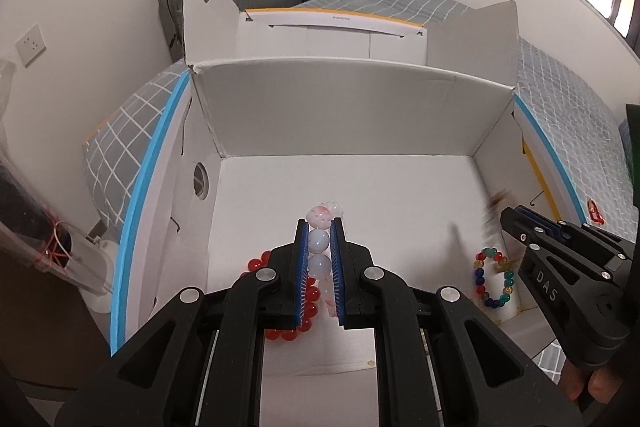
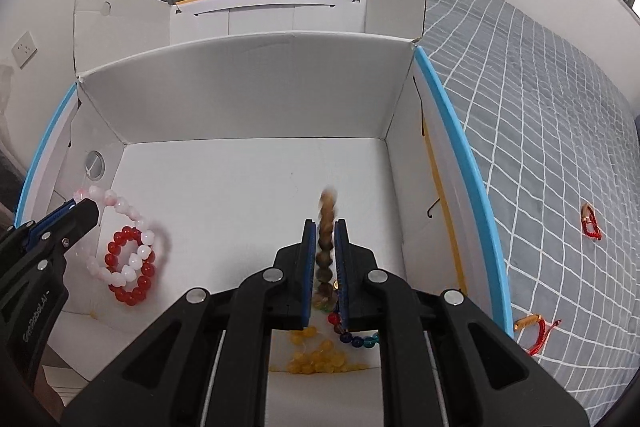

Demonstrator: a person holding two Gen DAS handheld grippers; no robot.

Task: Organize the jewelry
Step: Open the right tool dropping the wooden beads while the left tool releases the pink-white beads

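Left claw (image 1: 320, 247): pinching pale pink-and-white beaded bracelet (image 1: 319, 241), above box floor.
Right claw (image 2: 325, 251): pinching brown wooden-bead bracelet (image 2: 325, 247).
Red glass-bead bracelet (image 2: 132, 267): white cardboard box (image 2: 240, 99), left side.

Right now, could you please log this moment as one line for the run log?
left gripper: shut on pink-white bracelet | right gripper: shut on brown bracelet | both over white box | red bracelet in box

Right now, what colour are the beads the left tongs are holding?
Pale pink and milky white, on the bracelet the left tongs pinch. Best seen in the right wrist view.
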